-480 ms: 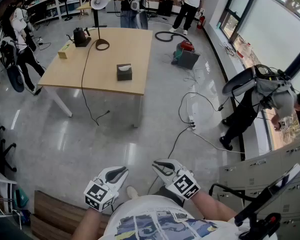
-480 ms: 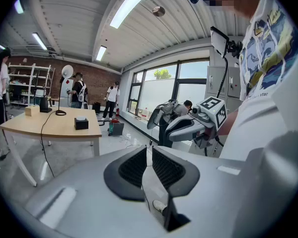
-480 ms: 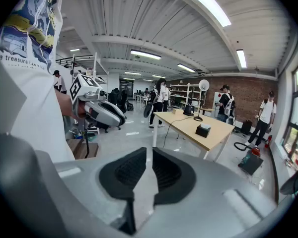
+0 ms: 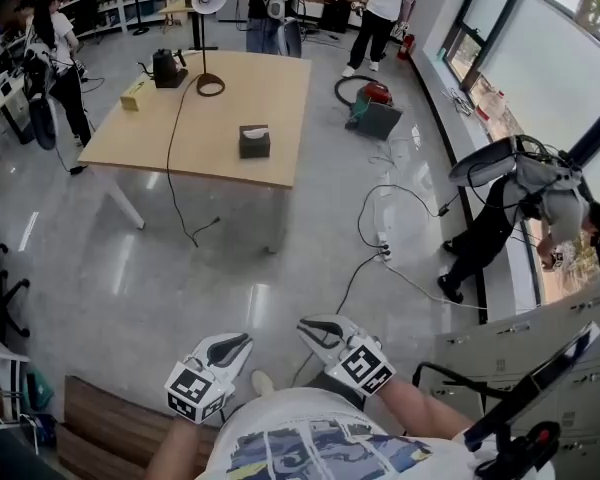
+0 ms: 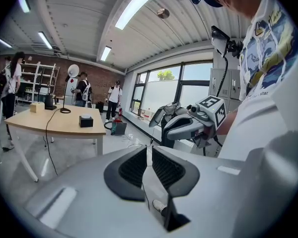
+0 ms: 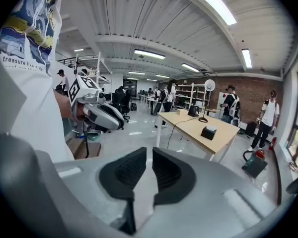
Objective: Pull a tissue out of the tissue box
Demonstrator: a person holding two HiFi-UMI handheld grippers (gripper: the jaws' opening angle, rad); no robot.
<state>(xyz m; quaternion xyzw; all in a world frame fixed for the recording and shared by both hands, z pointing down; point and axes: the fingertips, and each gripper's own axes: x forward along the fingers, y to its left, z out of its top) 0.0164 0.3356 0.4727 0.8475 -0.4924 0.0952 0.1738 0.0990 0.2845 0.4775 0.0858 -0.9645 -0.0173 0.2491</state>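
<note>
The dark square tissue box (image 4: 254, 140), with a white tissue showing at its top, is sitting on the pale wooden table (image 4: 230, 108) close to the near right corner, a little in from both edges. A black-stemmed desk lamp with a white round head (image 4: 210, 86) is standing toward the table's far edge. The table is standing well apart from the person, across the glossy grey floor (image 4: 180, 288). The left gripper (image 4: 242, 341) and the right gripper (image 4: 308, 326) are hovering side by side just in front of the person's shirt. The left gripper's ribbed black pads (image 5: 134, 168) are standing a narrow slit apart with nothing between them, and the right gripper's pads (image 6: 130, 172) are doing likewise.
</note>
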